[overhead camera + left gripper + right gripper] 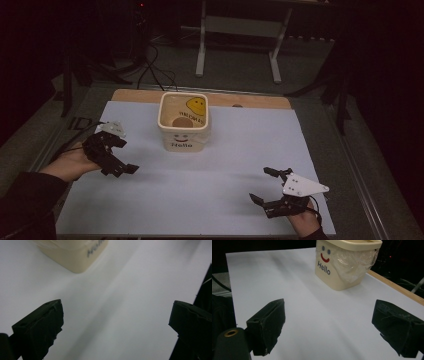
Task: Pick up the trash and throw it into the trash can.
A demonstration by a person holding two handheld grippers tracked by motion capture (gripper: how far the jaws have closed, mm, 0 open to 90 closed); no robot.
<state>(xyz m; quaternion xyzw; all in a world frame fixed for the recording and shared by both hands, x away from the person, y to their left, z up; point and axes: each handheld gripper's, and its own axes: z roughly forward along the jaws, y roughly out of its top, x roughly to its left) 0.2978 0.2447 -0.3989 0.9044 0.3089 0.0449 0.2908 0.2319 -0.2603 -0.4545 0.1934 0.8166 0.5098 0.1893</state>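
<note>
Cream bin [184,131] with red smile, white sheet [225,165], black tools

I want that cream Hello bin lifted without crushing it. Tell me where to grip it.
Take the cream bin by its thick rolled rim, coming from above with one jaw inside and one outside. It stands upright and open-topped, and its body looks too wide to span. The left hand-held gripper, jaws open, is nearer.
</note>
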